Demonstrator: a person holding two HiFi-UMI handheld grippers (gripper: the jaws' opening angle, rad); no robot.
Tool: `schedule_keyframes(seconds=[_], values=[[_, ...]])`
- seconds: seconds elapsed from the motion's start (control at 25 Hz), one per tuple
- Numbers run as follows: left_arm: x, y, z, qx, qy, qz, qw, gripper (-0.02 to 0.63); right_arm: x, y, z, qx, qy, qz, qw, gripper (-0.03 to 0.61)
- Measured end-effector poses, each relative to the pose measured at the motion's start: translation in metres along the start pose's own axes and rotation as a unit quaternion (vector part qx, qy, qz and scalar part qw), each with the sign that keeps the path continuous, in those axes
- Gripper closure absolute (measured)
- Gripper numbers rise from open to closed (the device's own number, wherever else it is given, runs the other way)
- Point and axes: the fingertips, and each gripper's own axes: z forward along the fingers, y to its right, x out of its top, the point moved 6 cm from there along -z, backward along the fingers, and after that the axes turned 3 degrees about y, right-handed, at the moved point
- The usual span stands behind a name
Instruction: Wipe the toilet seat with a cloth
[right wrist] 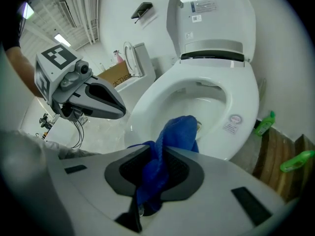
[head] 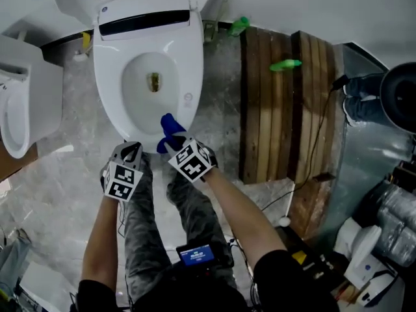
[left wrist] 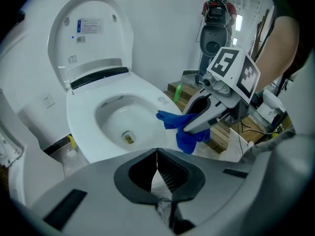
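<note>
— What has the right gripper point(head: 174, 142) got?
— A blue cloth point(head: 168, 127); its jaws are clamped on a bunched fold of it, and the loose end sticks out ahead of the tips.
— And where is that cloth against the toilet?
— At the front of the white toilet seat point(head: 190, 64), a little right of the middle in the head view; it overlaps the rim there, though I cannot tell whether it presses on it.
— The left gripper point(head: 132, 149)?
— Jaws closed together with nothing between them; it hangs just short of the seat's front edge, beside the right one, clear of the cloth.
— The lid?
— The toilet lid point(left wrist: 91, 33) stands raised against the wall; the bowl point(head: 151, 80) is open.
— Anything round about?
— A slatted wooden platform point(head: 273, 122) on the right with a green bottle point(head: 286, 64) lying on it; a second toilet point(head: 19, 109) at the left.
</note>
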Motion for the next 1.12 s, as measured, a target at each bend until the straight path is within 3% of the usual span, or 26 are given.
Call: schedule_keyframes(seconds=[0.48,0.8,1.12], values=[[0.031,-0.038,0.015,-0.023,-0.016,0.020,0.9994,0.603,0.032,0.085,-0.014,-0.070,-0.007,0.045,0.997,0.509],[0.059,-0.108,0.022,-0.025,-0.019,0.038,0.9988,0.601,0.079,0.141,-0.005,-0.118,0.008,0.095,0.988,0.509],[0.072,-0.172,0.026,-0.017,-0.012,0.033,0.9992,0.601,0.133,0.189,0.013,-0.152,0.014,0.095,0.984,0.509]])
